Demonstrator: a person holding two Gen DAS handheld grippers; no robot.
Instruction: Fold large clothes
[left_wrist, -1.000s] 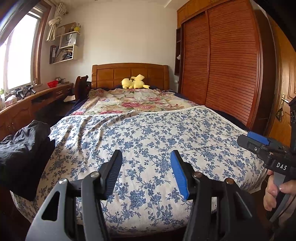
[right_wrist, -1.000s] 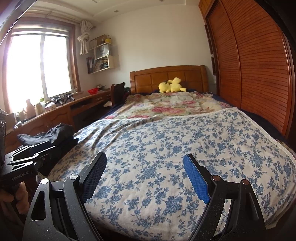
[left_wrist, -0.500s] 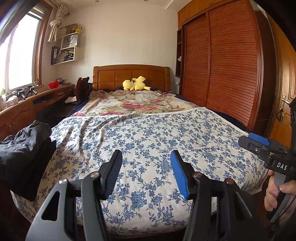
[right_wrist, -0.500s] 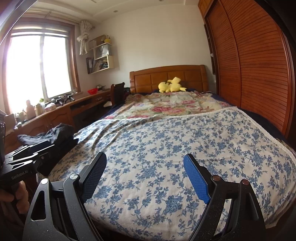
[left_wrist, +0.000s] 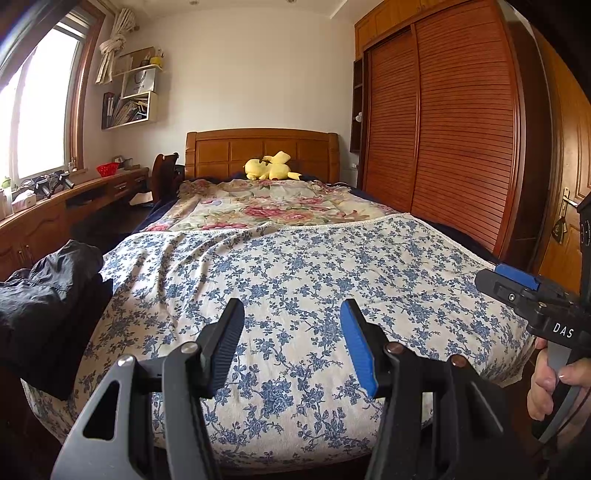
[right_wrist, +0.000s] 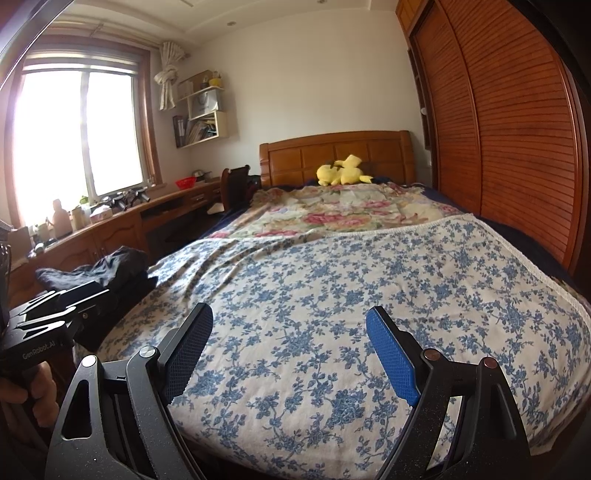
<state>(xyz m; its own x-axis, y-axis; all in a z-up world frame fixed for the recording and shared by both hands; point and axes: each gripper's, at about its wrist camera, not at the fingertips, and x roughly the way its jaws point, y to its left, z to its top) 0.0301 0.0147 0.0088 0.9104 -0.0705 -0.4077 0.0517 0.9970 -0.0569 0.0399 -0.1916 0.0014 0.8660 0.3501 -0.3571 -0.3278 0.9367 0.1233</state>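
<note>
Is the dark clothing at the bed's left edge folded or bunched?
Bunched: the dark clothing lies crumpled in a heap.

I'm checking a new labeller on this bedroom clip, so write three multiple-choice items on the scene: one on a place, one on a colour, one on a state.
1. Where does the dark clothing lie?
A. by the headboard
B. at the bed's near left corner
C. on the desk

2. What colour is the plush toy by the headboard?
A. yellow
B. red
C. white

3. How do the jaws of the left gripper and right gripper stand?
A. both open, nothing between them
B. both shut on the blue-flowered sheet
C. left shut, right open

Answers:
1 B: both views show the black pile on the near left corner, over the blue-flowered sheet.
2 A: the toy is plainly yellow against the wood.
3 A: each pair of pads stands apart above the sheet, gripping nothing.
</note>
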